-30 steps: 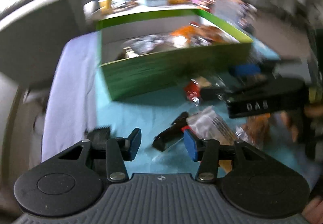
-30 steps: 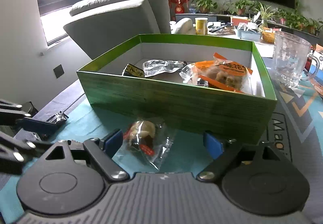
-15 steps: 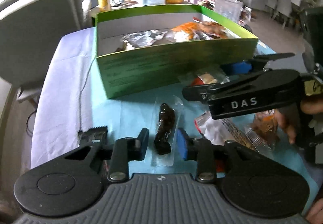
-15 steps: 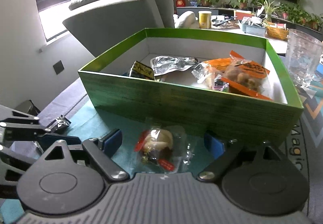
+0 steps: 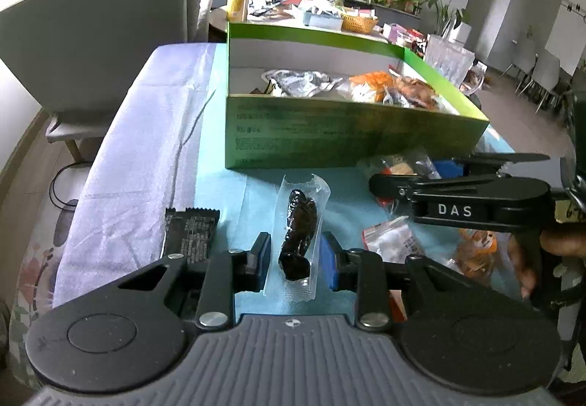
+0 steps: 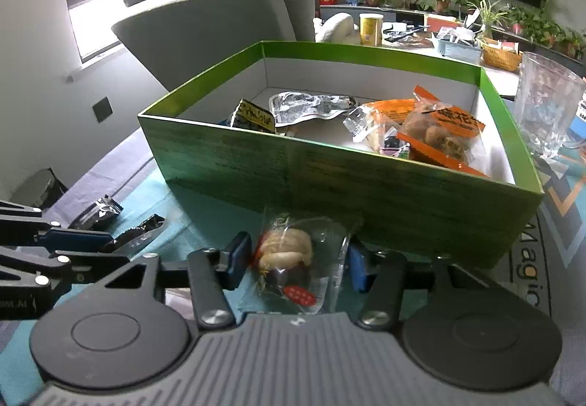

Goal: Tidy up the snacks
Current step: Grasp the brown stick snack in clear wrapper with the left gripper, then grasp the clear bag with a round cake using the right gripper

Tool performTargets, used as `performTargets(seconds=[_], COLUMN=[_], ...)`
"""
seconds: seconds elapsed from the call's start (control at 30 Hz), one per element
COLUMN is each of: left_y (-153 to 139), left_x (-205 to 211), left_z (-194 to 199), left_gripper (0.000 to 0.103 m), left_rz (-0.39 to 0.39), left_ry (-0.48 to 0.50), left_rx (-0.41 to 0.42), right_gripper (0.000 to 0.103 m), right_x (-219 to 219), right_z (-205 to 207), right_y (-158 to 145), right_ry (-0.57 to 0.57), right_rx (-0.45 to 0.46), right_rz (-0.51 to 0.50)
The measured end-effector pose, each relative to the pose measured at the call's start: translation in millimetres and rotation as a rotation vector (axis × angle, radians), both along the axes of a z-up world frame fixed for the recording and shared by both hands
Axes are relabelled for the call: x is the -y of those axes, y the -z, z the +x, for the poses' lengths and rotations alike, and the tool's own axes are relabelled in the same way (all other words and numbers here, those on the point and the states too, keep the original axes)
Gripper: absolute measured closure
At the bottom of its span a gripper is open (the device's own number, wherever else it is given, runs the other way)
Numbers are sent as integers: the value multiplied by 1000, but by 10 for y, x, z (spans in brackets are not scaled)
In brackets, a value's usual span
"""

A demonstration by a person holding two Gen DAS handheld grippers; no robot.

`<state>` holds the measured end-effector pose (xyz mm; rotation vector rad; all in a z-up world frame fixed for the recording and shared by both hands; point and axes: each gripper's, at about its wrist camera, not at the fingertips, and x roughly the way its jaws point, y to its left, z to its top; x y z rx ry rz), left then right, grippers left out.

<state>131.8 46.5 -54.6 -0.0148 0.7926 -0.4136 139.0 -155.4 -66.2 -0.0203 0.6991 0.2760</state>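
Note:
A clear packet with a dark snack (image 5: 300, 219) lies on the teal mat, pointing toward the green box (image 5: 329, 135). My left gripper (image 5: 295, 259) is shut on its near end, a blue pad against each side of the wrapper. In the right wrist view a clear packet with a pale round snack (image 6: 289, 252) lies just in front of the green box (image 6: 329, 178). My right gripper (image 6: 298, 259) straddles it and its jaws are closing, the pads at the wrapper's edges. One of the right gripper's fingers (image 5: 457, 186) crosses the left wrist view. The box holds several packets.
A black bar wrapper (image 5: 190, 233) lies left of my left gripper. A red-and-white packet (image 5: 395, 241) and an orange one (image 5: 476, 252) lie to its right. A glass mug (image 6: 545, 105) stands right of the box. A grey armchair (image 5: 91, 21) is behind the table's left edge.
My left gripper swung over the dark snack packet and its jaws narrowed onto it. My right gripper's jaws narrowed around the pale snack packet, which has barely moved.

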Motion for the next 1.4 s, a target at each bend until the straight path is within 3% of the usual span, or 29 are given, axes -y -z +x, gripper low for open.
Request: performTargets(seconds=[0.33,0.6,0.77,1.03,1.4], left_y=[-189,-190,-156,-105,-99], left_x=[37,74,77,52,9], left_z=[-85,-98,-91,-55,-36], left_gripper=[76,75,75,75,75], left_rz=[-12,-4,-10,-24,-44], left_ry=[0,2,3,-2,-16], left_rx=[62,62,47,27,25], right_gripper=[56,54,53,54,55], right_x=[46,107,57,-34,-95], right_z=[-121,-124,-229,-177,-255], right_y=[-113,-18,-44,91,40], right_ry=[-5,34,36,46,20], right_rx=[45,13,91,46,77], right_rz=[21,-15,-104,-180,-226])
